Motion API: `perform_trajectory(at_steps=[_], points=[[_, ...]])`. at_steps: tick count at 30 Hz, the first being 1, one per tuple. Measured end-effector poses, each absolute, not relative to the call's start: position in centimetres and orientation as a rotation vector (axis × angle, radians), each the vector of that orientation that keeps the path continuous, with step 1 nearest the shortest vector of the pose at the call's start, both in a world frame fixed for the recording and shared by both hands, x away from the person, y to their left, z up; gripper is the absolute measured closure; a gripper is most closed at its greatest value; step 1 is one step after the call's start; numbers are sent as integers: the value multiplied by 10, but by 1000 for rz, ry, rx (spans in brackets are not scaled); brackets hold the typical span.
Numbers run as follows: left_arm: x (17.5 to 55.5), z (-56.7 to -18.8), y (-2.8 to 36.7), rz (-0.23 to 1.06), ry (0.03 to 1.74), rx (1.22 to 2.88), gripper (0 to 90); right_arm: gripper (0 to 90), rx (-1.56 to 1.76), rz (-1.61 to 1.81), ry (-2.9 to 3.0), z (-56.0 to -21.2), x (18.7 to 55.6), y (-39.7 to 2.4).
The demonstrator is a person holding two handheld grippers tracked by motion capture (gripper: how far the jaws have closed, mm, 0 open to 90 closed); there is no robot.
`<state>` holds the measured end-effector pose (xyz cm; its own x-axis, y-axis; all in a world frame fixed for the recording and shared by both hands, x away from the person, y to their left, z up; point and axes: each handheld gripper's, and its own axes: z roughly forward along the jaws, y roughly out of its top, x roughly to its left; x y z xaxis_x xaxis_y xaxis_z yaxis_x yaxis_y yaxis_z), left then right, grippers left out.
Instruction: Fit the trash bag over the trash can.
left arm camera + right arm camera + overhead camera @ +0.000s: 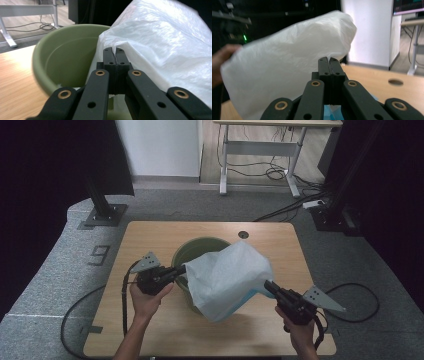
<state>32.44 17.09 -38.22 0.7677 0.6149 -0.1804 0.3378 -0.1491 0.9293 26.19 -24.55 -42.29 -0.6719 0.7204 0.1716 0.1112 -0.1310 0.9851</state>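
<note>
Thin white plastic bag (227, 280) hung stretched above round green plastic bucket (192, 249) on light wooden desk (150, 330). Left claw (183, 269) clamped on bag's left edge, just above bucket rim. Right claw (266, 285) clamped on bag's right edge, beside blue patch. Bag billowed between both claws.

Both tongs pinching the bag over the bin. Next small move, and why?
Probably spread the bag mouth apart and lower it over the green bin rim. The left tongs and right tongs are each shut on an edge, and the bag hangs above the bin, not yet around it.
</note>
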Motion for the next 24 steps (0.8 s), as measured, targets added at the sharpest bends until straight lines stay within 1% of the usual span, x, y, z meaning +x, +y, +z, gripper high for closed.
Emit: perform_trajectory(at_steps=[2,3,5,7,9,12,19,24], points=[[326,-381,167,275,743,1755,880,887,912,1884,1673,-411,263,-248],[326,-381,166,273,746,1761,853,887,908,1891,1662,-406,263,-248],[327,-380,166,280,756,1771,768,887,897,1896,1643,-398,264,-248],[326,-380,170,282,753,1773,643,887,889,1900,1633,-393,264,-248],[323,-378,178,276,740,1745,572,888,893,1890,1624,-391,266,-248],[317,-373,187,267,714,1729,529,888,915,1874,1630,-392,268,-248],[305,-357,193,296,668,1744,497,888,942,1845,1632,-392,270,-249],[297,-351,183,222,608,1766,464,888,954,1835,1646,-393,271,-246]])
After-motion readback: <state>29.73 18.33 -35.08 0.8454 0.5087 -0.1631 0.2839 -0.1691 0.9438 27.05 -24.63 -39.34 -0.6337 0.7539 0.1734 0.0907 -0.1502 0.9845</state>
